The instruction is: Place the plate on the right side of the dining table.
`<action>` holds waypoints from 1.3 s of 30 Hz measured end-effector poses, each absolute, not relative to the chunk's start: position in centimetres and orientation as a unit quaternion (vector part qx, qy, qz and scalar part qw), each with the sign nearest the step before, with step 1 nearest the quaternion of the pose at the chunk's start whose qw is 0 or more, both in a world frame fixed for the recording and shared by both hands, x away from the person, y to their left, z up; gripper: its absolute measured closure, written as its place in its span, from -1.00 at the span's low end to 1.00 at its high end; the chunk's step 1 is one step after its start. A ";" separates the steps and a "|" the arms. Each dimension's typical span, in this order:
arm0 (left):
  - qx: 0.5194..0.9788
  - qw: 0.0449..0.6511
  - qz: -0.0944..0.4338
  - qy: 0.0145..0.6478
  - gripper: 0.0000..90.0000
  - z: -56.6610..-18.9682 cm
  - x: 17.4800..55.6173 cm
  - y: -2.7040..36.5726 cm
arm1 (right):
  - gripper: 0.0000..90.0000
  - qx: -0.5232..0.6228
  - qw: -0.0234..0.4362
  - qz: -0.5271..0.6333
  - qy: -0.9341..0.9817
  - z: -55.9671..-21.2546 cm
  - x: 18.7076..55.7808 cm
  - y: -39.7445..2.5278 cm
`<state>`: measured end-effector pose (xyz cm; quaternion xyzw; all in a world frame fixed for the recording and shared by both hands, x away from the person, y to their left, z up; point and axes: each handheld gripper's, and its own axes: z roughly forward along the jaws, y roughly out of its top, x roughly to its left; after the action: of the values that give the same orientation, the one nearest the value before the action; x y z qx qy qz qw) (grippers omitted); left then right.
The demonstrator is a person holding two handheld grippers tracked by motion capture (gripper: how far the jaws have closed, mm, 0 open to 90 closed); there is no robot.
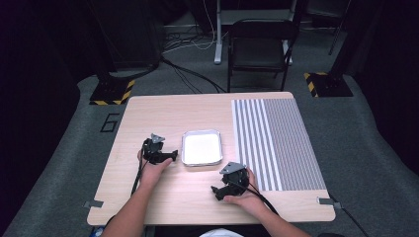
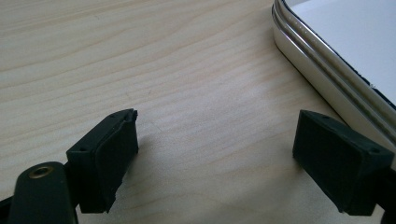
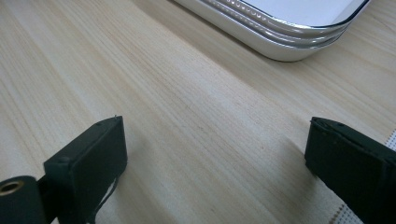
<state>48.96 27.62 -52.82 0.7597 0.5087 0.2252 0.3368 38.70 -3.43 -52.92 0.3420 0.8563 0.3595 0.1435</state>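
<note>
While both hands rest on the light wooden table (image 1: 163,111), I've got the left gripper (image 1: 170,157) and right gripper (image 1: 215,190) low over the wood, each w/ jaws spread wide and nothing between them — both released.

Task thing = the shallow rectangular silver metal tray (image 1: 201,147) w/ a white inside. From the left gripper it sits just beside, off the jaw tips toward the right gripper's side; in the left gripper view its rim (image 2: 322,60) runs down the upper right, very near the right-hand jaw, but I can't tell if they touch. From the right gripper the tray is ahead and a bit apart: in the right gripper view its rounded corner (image 3: 285,44) lies beyond the jaws, bare wood between.

Left gripper (image 2: 215,144) view: black pads far apart, shadow under each on the wood grain. Right gripper (image 3: 215,149) view: same, jaws wide.

Grey-and-white striped cloth mat (image 1: 274,143) covers the table on the outer side of the right gripper — its edge (image 3: 390,137) peeks in by the right-hand jaw. Tray looks empty as far as I can see.

Beyond the table: a dark folding chair (image 1: 259,47) on grey floor.
</note>
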 end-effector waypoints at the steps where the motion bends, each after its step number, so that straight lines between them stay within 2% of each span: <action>1: 0.759 0.337 0.225 0.509 -0.69 -52.8 49.0 27.6 | -0.90 0.342 0.143 0.359 0.856 -52.9 38.7 -3.4; 14: 0.759 0.336 0.225 0.511 -0.68 -52.8 48.9 27.6 | -0.89 0.337 0.145 0.362 0.857 -52.9 38.9 -3.3; 23: 0.757 0.338 0.225 0.511 -0.68 -52.8 48.9 27.5 | -0.82 0.342 0.153 0.365 0.852 -52.9 38.9 -3.4; 24: 0.757 0.338 0.225 0.512 -0.68 -52.8 48.9 27.5 | -0.74 0.339 0.152 0.369 0.852 -52.9 38.9 -3.4; 25: 0.757 0.338 0.225 0.512 -0.67 -52.8 48.9 27.5 | -0.74 0.339 0.152 0.369 0.852 -52.9 38.9 -3.4; 26: 0.757 0.335 0.223 0.514 -0.67 -52.8 48.8 27.4 | -0.63 0.341 0.154 0.372 0.849 -52.9 38.7 -3.4; 29: 0.759 0.329 0.223 0.516 -0.65 -52.6 48.8 27.4 | -0.53 0.339 0.154 0.375 0.849 -52.8 38.5 -3.4; 32: 0.759 0.323 0.220 0.521 -0.47 -52.3 48.5 27.2 | -0.30 0.336 0.154 0.378 0.849 -52.7 38.2 -3.3; 34: 0.757 0.322 0.219 0.524 -0.40 -52.2 48.5 27.1 | -0.24 0.340 0.153 0.377 0.848 -52.6 38.1 -3.3; 35: 0.757 0.319 0.218 0.526 -0.29 -52.1 48.4 27.2 | -0.14 0.343 0.152 0.373 0.849 -52.4 38.1 -3.3; 39: 0.755 0.319 0.212 0.533 -0.14 -51.9 48.3 27.3 | 0.00 0.355 0.144 0.369 0.847 -52.2 38.2 -3.4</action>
<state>48.32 27.33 -51.87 0.7547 0.5327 0.2122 0.3189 38.20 -3.39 -52.20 0.3553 0.8467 0.3690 0.1439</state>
